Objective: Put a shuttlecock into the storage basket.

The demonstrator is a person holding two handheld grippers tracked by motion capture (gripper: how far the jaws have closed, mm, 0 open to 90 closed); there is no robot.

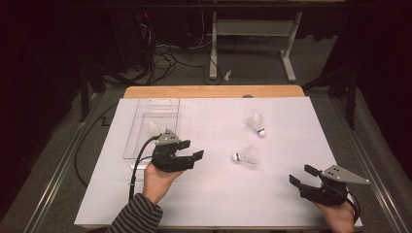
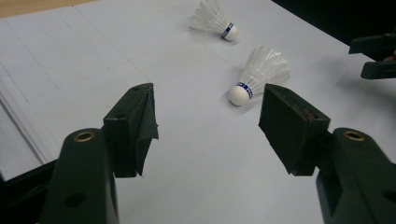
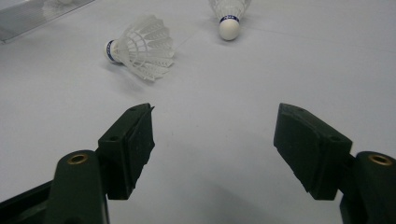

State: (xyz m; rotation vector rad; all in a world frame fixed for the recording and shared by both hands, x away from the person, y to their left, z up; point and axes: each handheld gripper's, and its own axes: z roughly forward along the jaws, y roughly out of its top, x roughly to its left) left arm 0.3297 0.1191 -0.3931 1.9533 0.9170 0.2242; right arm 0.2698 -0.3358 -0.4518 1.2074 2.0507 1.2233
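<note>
Shuttlecocks, two of them, lie on their sides on the white table (image 1: 291,204). The nearer shuttlecock (image 1: 246,156) sits about mid-table with its long axis running left to right, cork end pointing at the left gripper (image 1: 189,154) and feathers toward the right gripper (image 1: 302,175). The farther shuttlecock (image 1: 256,124) lies slanted, cork toward the person's side and a bit right. Both have a blue band by the cork; any writing is too small to read. A clear plastic tray (image 1: 141,121) at far left holds what looks like a third shuttlecock (image 1: 154,128). Both grippers have jaws spread wide, gripping nothing.
</note>
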